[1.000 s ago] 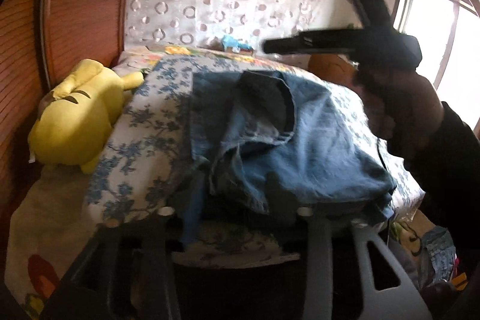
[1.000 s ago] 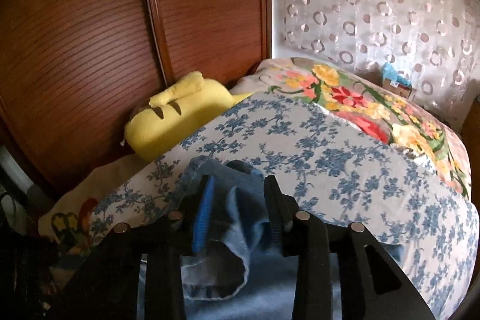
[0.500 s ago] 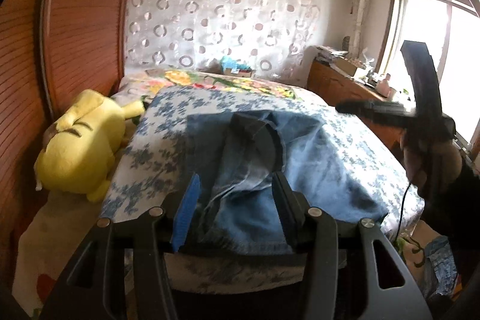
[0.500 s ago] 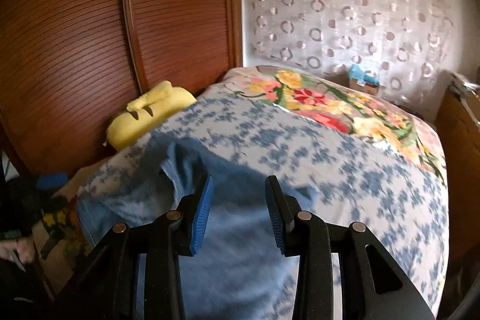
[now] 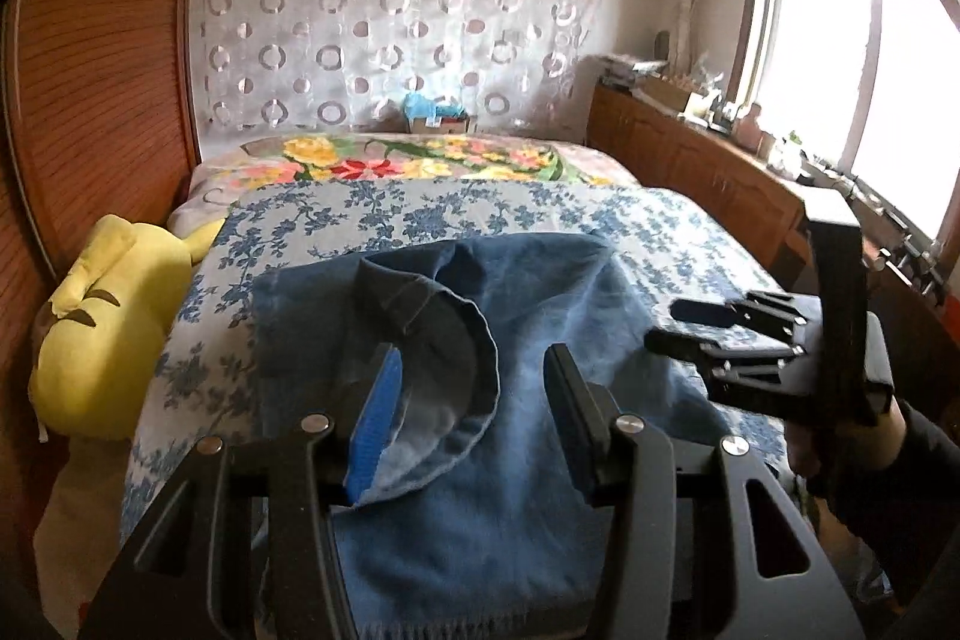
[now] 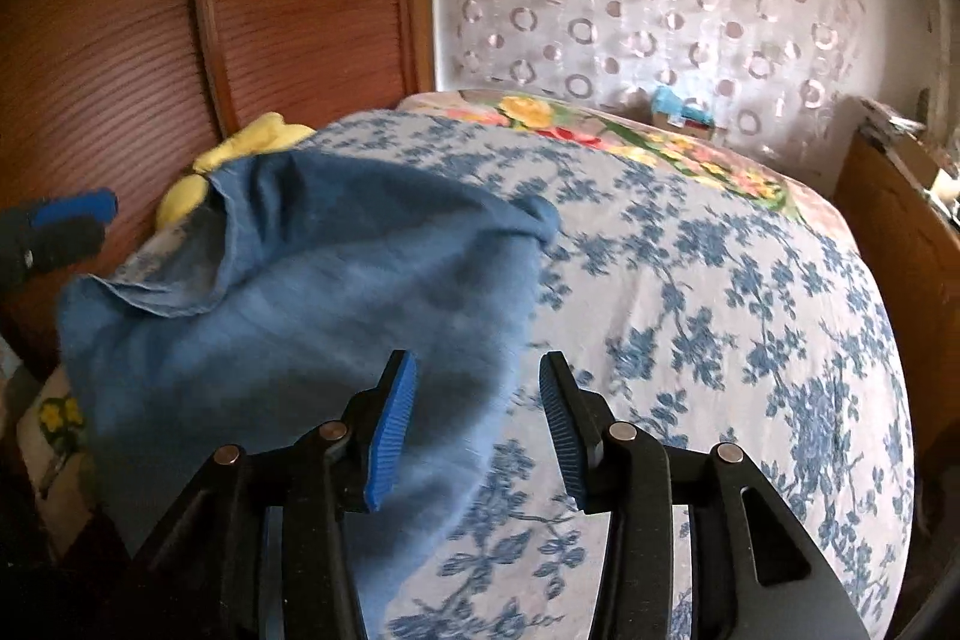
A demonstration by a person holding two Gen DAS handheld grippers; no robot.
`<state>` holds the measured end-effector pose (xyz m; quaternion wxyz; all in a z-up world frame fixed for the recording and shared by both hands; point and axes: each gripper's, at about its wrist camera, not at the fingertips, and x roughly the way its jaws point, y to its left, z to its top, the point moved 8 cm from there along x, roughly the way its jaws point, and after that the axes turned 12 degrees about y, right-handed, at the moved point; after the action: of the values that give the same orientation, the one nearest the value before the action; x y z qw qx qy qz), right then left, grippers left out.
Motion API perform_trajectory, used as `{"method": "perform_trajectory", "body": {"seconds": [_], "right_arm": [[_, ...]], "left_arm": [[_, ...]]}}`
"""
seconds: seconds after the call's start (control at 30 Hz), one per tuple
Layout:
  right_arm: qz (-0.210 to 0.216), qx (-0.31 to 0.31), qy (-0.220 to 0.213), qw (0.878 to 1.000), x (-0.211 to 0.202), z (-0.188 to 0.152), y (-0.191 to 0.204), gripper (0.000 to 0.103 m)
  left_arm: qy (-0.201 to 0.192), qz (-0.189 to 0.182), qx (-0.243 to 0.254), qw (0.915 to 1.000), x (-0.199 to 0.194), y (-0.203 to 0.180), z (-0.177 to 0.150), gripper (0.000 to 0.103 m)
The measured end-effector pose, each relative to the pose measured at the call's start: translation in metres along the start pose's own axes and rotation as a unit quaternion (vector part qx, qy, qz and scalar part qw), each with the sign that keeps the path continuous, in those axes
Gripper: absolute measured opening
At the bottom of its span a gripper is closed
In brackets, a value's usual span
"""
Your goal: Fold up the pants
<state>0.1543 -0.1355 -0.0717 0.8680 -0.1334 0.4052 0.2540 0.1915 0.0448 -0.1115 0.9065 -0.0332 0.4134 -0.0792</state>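
Note:
The blue denim pants point(image 5: 480, 388) lie folded in a thick bundle on the near part of the bed, a curved hem flap on top; they also show in the right wrist view point(image 6: 312, 292). My left gripper point(image 5: 468, 388) is open and empty, just above the pants' near edge. My right gripper point(image 6: 474, 406) is open and empty, above the pants' right edge and the bedspread. The right gripper shows in the left wrist view point(image 5: 696, 328) to the right of the pants. The left gripper's tips show at the left edge of the right wrist view point(image 6: 60, 226).
The bed has a blue-flowered spread point(image 5: 540, 220) and a bright floral quilt point(image 5: 408, 160) at the far end. A yellow plush toy point(image 5: 102, 334) lies at the bed's left side against a wooden wardrobe point(image 6: 150, 10). A wooden cabinet point(image 5: 708, 172) and window stand at right.
Both grippers have let go of the pants and pulled back. The pants have dropped onto the bed. The right gripper has swung to the right and lower.

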Motion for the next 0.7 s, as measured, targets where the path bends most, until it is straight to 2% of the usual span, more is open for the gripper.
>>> {"method": "perform_trajectory", "body": {"seconds": [0.1, 0.2, 0.23, 0.33, 0.43, 0.5, 0.57, 0.63, 0.7], "right_arm": [[0.005, 0.010, 0.006, 1.000, 0.007, -0.004, -0.001, 0.045], [0.009, 0.013, 0.013, 1.000, 0.010, -0.008, 0.001, 0.045], [0.014, 0.016, 0.014, 1.000, 0.010, -0.009, 0.002, 0.045], [0.019, 0.021, 0.014, 1.000, 0.010, -0.007, 0.002, 0.045], [0.029, 0.027, 0.022, 0.999, 0.013, -0.004, -0.003, 0.045], [0.041, 0.037, 0.019, 0.998, 0.014, -0.004, -0.012, 0.045], [0.044, 0.044, 0.017, 0.998, 0.014, -0.005, -0.016, 0.045], [0.041, 0.045, 0.017, 0.998, 0.015, -0.007, -0.017, 0.045], [0.039, 0.043, 0.016, 0.998, 0.015, -0.007, -0.017, 0.045]], "left_arm": [[0.016, 0.001, -0.001, 0.9999, 0.016, -0.002, 0.004, 0.051], [0.043, 0.005, 0.006, 0.9990, 0.038, -0.006, 0.001, 0.045], [0.053, 0.009, 0.009, 0.9985, 0.044, -0.007, -0.001, 0.042], [0.082, 0.028, 0.016, 0.9961, 0.061, -0.006, -0.013, 0.042], [0.093, 0.043, 0.017, 0.9946, 0.066, -0.001, -0.022, 0.041], [0.093, 0.047, 0.019, 0.9944, 0.065, 0.001, -0.025, 0.034], [0.091, 0.045, 0.030, 0.9944, 0.062, -0.001, -0.028, 0.015], [0.078, 0.059, 0.041, 0.9944, 0.054, 0.001, -0.028, 0.004], [0.058, 0.070, 0.034, 0.9953, 0.044, 0.009, -0.023, 0.003]]}}
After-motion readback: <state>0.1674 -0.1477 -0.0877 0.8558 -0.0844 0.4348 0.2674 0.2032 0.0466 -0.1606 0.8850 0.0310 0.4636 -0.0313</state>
